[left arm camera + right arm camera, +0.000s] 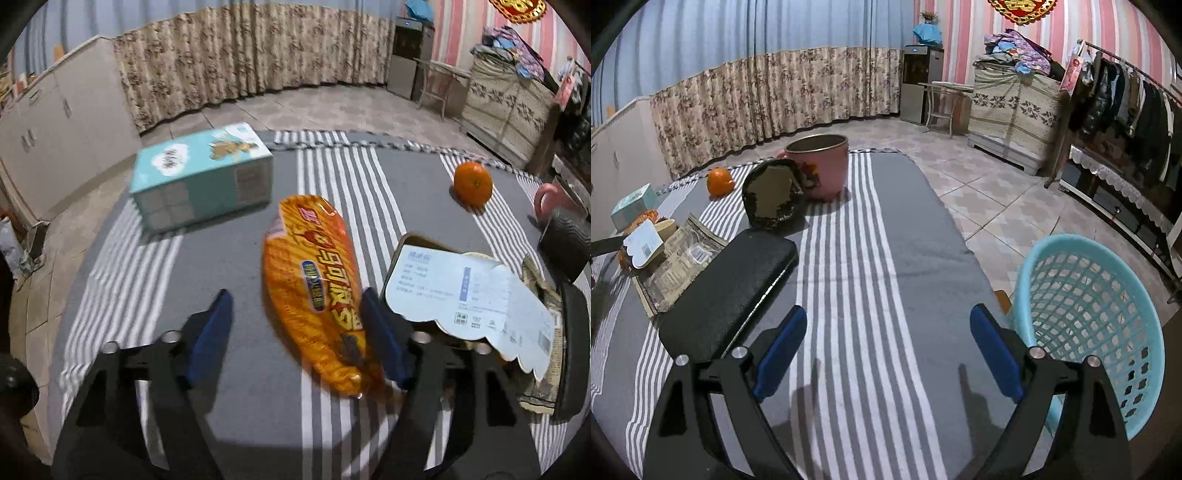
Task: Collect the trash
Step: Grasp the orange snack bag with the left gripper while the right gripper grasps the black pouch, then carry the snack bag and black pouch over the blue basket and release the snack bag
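Two grippers (295,328) (888,350) both released; orange snack packet (314,280) between left's fingers, lettering unreadable.

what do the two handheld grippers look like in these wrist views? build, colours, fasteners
Both look identical. The left gripper and right gripper each have two angular black arms with cut-out windows, ending in flat blue pads. Round silver pin heads sit at the linkage joints, two per arm. No cables, markings, hands or sleeves are visible in either view.
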### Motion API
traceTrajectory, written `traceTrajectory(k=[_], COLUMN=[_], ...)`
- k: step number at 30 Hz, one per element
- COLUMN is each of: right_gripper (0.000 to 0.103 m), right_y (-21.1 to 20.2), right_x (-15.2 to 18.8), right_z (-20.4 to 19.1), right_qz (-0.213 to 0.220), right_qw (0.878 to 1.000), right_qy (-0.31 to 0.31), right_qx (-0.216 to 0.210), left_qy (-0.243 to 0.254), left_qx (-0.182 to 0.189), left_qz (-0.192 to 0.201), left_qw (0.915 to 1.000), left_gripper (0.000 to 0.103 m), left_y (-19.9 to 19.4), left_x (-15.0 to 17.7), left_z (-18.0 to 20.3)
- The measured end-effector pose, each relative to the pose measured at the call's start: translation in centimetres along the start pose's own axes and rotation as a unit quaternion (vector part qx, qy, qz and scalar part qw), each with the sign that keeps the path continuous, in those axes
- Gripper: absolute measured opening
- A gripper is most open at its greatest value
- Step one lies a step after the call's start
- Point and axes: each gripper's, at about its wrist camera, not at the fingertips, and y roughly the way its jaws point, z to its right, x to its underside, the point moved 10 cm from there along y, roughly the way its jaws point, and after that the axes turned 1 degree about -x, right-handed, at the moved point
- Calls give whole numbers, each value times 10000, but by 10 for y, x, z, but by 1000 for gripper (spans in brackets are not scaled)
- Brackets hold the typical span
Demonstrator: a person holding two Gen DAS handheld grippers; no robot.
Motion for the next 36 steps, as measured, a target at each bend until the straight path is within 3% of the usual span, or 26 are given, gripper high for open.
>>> traceTrajectory(k=[1,3,5,7,11,16,19,28,36], right_gripper=[88,88,88,88,88,88,96,97,95], right_y=[1,3,5,5,5,7,11,51,87], right_x=[0,-3,-5,-8,-18,-38,-54,-88,-103], right_z=[-2,-8,-13,-20,-35,-56,-71,-98,-104], right_qz=[-10,-17,-8,8,68,175,252,121,-58], right_qw=[10000,10000,9999,9999,9996,9988,9976,9968,9978], right_qy=[-24,-74,-112,-143,-258,-423,-576,-612,-519], right_qx=[6,1,-7,-39,-80,-193,-289,-504,-410], left_qy=[15,114,259,367,448,281,117,388,328], left_qx=[81,132,183,136,-270,-466,-196,-1,107], left_qz=[-47,-14,40,146,605,1045,1201,1303,1459], left_qw=[10000,9998,9995,9991,9968,9930,9925,9907,9887], left_gripper=[50,42,24,14,14,14,14,14,14], left_y=[3,4,2,-2,-24,-47,-56,-60,-65], left_x=[0,-2,-3,-4,-12,-22,-30,-25,-26], left_z=[2,7,13,15,3,-17,-19,-1,-3])
